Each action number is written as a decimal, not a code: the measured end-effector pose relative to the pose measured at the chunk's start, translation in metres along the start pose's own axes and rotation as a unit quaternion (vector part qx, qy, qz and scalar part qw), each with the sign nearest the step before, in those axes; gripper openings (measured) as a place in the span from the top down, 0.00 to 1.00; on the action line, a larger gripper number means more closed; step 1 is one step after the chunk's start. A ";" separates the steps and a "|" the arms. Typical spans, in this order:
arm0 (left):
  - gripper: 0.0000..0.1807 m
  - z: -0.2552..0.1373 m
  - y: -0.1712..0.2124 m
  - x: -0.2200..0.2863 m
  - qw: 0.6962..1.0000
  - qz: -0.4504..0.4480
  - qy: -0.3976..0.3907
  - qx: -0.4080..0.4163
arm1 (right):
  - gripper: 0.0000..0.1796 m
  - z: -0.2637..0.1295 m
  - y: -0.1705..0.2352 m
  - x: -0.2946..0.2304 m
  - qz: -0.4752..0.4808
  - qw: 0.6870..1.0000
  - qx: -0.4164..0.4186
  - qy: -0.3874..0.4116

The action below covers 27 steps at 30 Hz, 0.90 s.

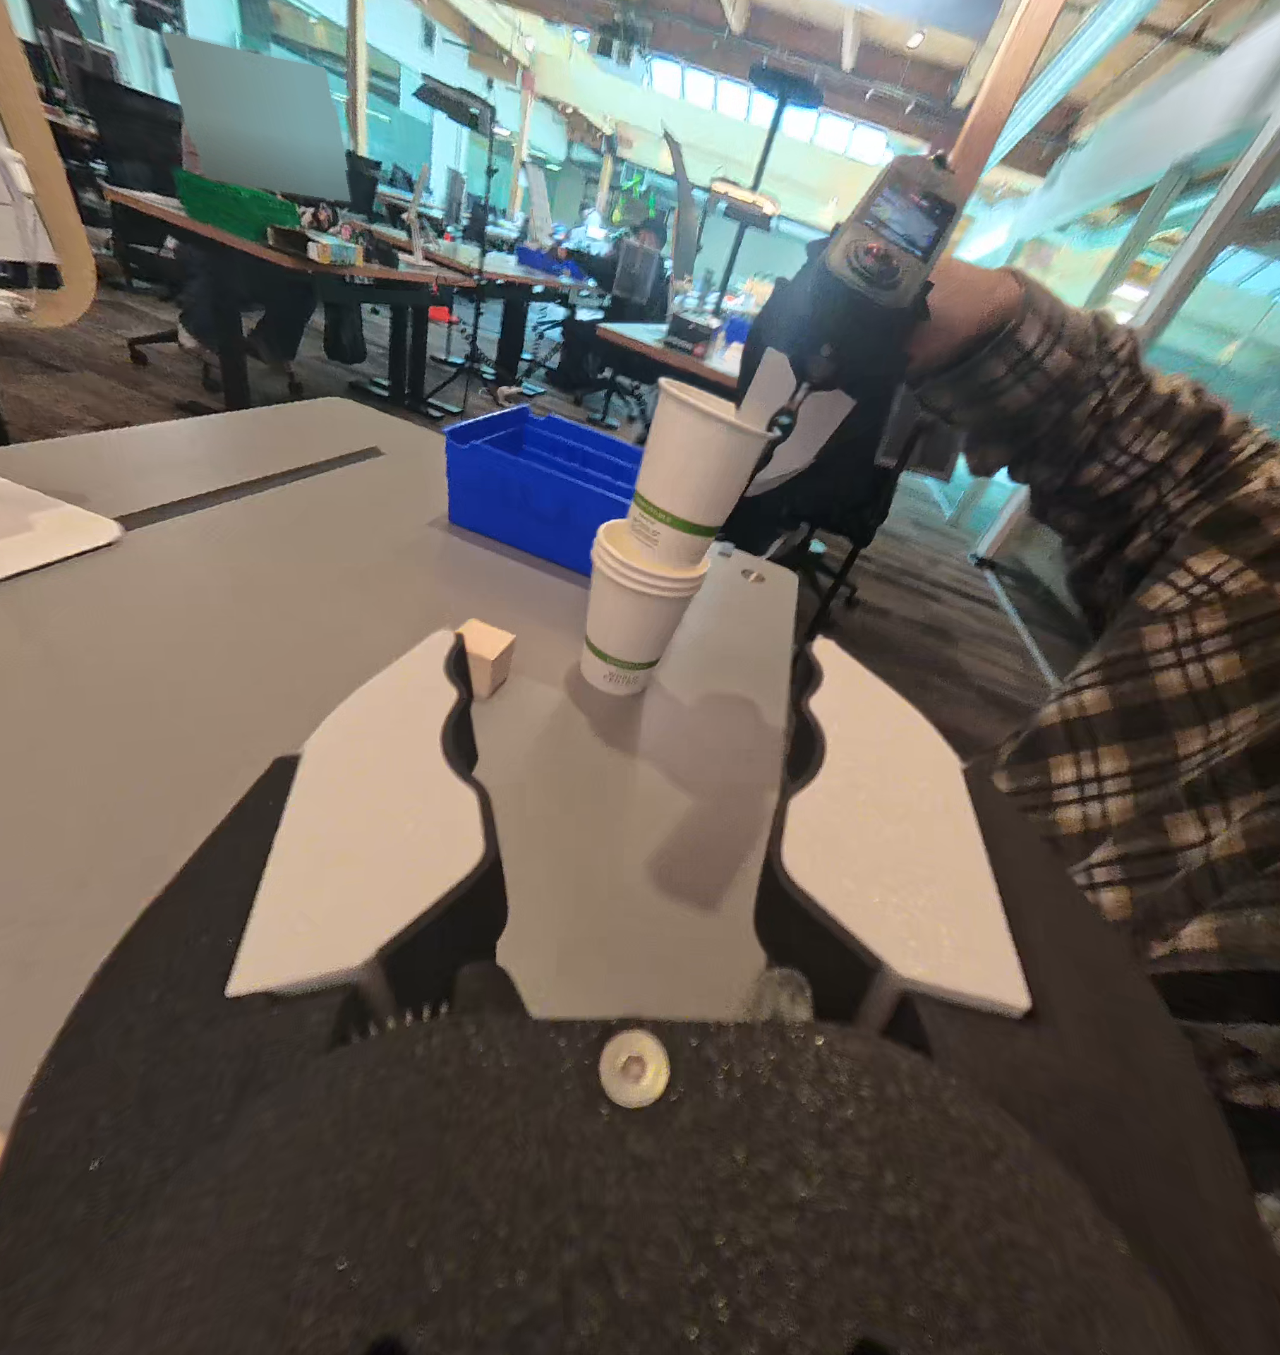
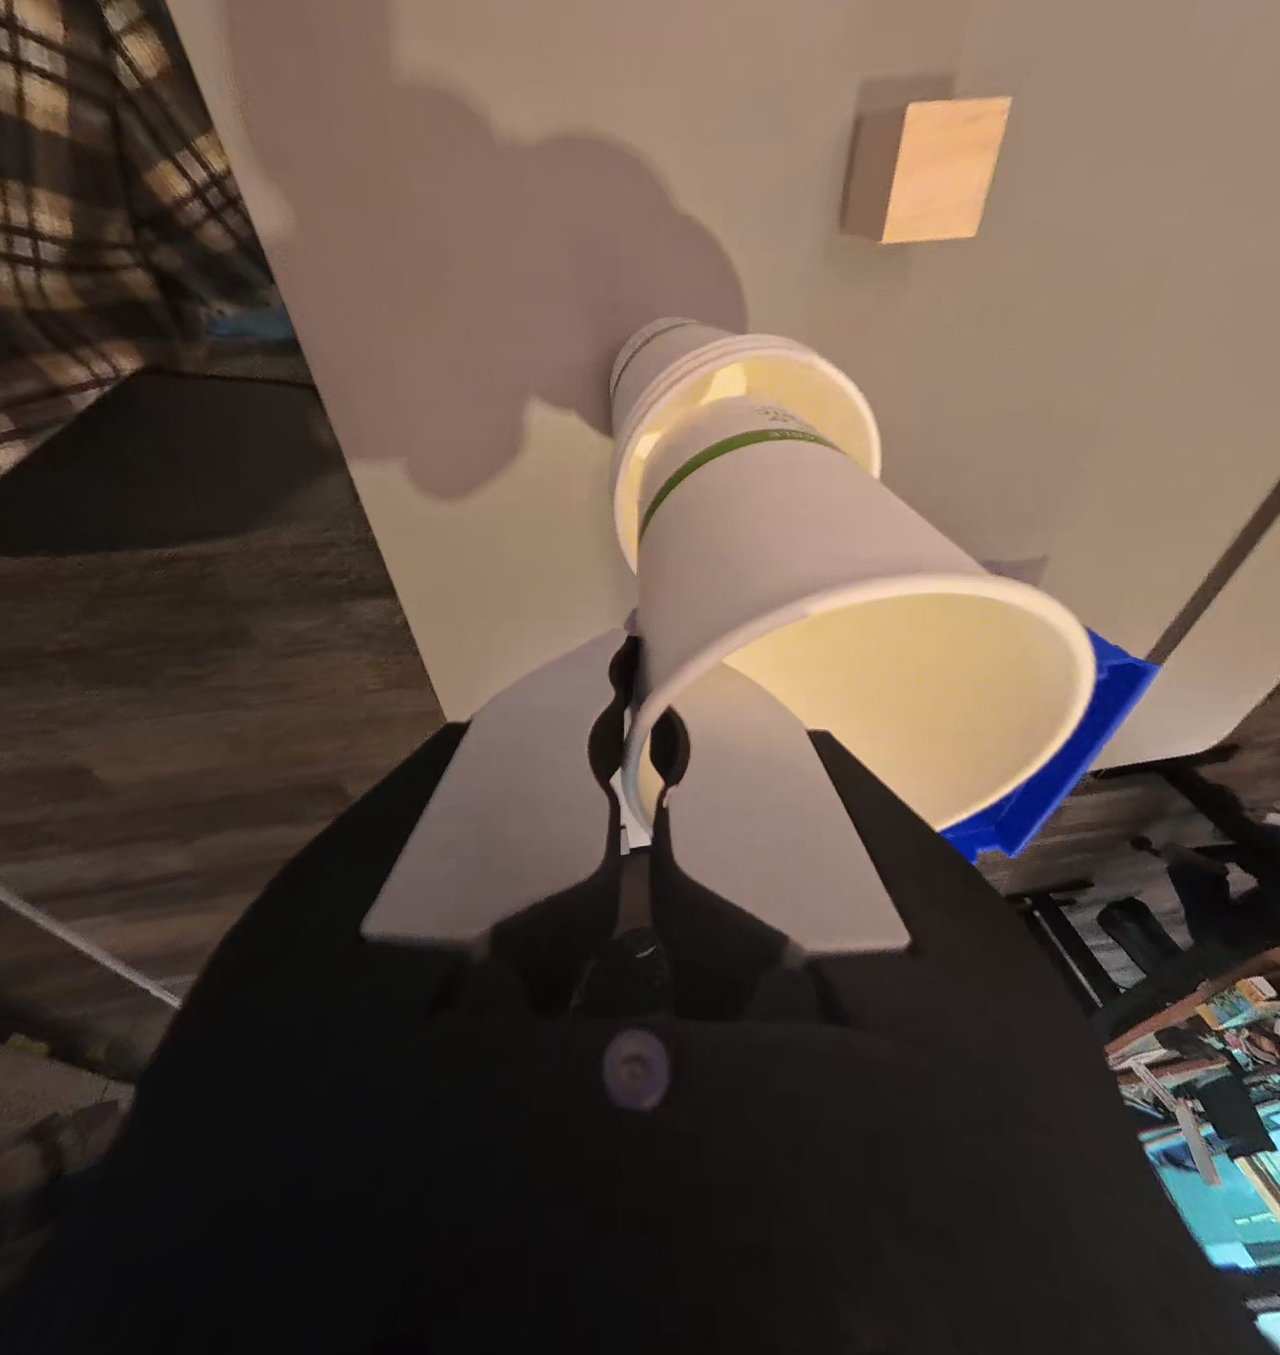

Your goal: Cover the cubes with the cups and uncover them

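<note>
Right hand-held gripper [image 2: 641, 722] clenched on the rim wall of the top cup [image 2: 806, 608], one finger inside and one outside; this pinch lets it draw the cup out of the cup stack [image 1: 633, 623] on the table [image 1: 182, 660]. Cup bottom is not yet clear of the stack. Left hand-held gripper [image 1: 630, 704] released, holding nothing, low over the table. Cube [image 1: 484, 656] sits bare just left of the stack, near the left finger's tip, likely the cup's target.

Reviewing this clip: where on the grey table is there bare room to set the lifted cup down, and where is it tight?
Bare tabletop stretches left of the wooden cube, and between the left gripper's open fingers. It is tight by the cup stack, where the right gripper pinches the top cup before the blue bin.
</note>
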<state>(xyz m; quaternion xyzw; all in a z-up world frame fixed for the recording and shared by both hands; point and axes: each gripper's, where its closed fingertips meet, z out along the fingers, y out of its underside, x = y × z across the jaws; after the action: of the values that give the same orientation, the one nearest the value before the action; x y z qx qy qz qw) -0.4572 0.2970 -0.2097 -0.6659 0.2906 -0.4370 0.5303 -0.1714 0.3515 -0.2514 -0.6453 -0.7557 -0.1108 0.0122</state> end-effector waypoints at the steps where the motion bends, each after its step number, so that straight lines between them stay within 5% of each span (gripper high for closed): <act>1: 0.54 -0.002 0.001 -0.003 1.000 0.014 -0.016 -0.004 | 1.00 0.007 -0.002 0.000 -0.001 1.000 0.001 -0.005; 9: 0.53 -0.003 0.016 -0.014 0.996 0.048 -0.054 -0.051 | 0.61 0.025 -0.012 0.001 0.026 0.999 0.027 -0.004; 13: 0.53 0.005 0.029 -0.019 0.990 0.082 -0.075 -0.092 | 0.54 -0.013 -0.027 0.004 0.095 0.980 0.167 0.053; 16: 0.53 0.013 0.042 -0.023 0.984 0.099 -0.085 -0.124 | 0.51 -0.050 -0.049 -0.007 0.146 0.917 0.361 0.092; 19: 0.53 0.022 0.055 -0.025 0.980 0.100 -0.083 -0.148 | 0.53 -0.073 -0.057 -0.029 0.171 0.818 0.537 0.118; 23: 0.53 0.036 0.065 -0.023 0.979 0.097 -0.075 -0.162 | 0.53 -0.048 -0.044 -0.047 0.224 0.733 0.625 0.149; 25: 0.54 0.043 0.068 -0.018 0.979 0.101 -0.067 -0.165 | 0.53 -0.020 -0.036 -0.048 0.242 0.745 0.600 0.162; 27: 0.54 0.048 0.071 -0.012 0.978 0.108 -0.060 -0.170 | 0.52 0.005 -0.028 -0.048 0.234 0.795 0.536 0.161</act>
<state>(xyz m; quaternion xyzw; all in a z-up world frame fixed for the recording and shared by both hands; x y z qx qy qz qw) -0.4141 0.3102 -0.2844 -0.7356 0.3987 -0.2806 0.4703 -0.1906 0.3018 -0.2680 -0.6660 -0.5072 0.2159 0.5026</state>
